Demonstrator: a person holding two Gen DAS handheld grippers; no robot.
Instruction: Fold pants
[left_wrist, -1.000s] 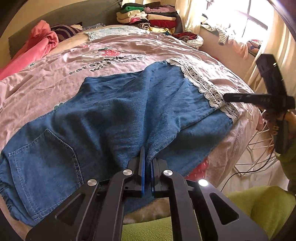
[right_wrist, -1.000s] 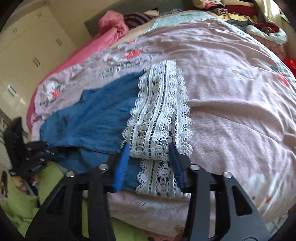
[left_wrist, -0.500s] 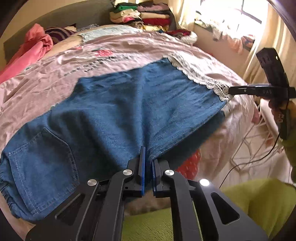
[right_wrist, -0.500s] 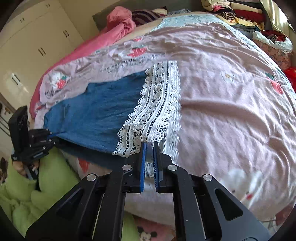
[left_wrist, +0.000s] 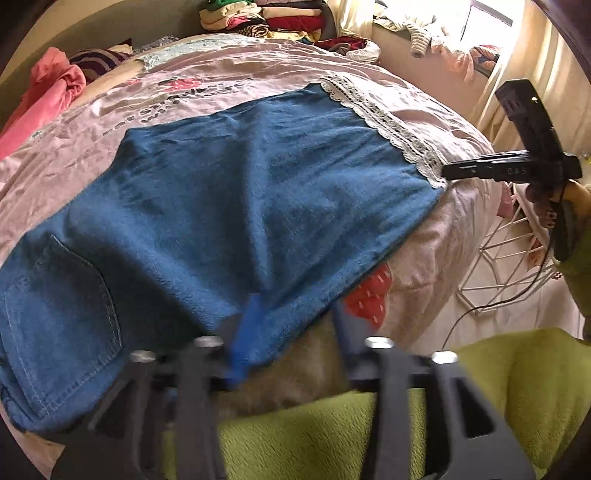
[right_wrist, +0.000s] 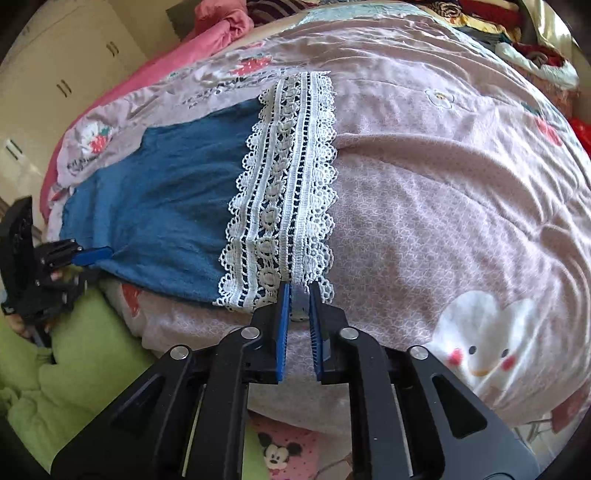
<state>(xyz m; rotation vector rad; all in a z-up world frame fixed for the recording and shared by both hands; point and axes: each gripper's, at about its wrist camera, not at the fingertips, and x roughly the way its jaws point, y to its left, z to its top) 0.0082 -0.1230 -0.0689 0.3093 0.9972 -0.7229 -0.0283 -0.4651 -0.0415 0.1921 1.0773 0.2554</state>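
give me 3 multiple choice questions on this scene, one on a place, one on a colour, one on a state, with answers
1. Where is the white lace trim on the pants?
A) at the hem by the right gripper
B) on the back pocket
C) at the waistband

2. What colour is the bedspread under the pants?
A) green
B) pink
C) black

3. How does the left gripper stand?
A) shut on the pants
B) open
C) out of view

Answers: 1 A, the lace ends between the right gripper's pads. 2 B, pale pink with strawberry prints. 3 B, its fingers sit wide apart at the denim edge.
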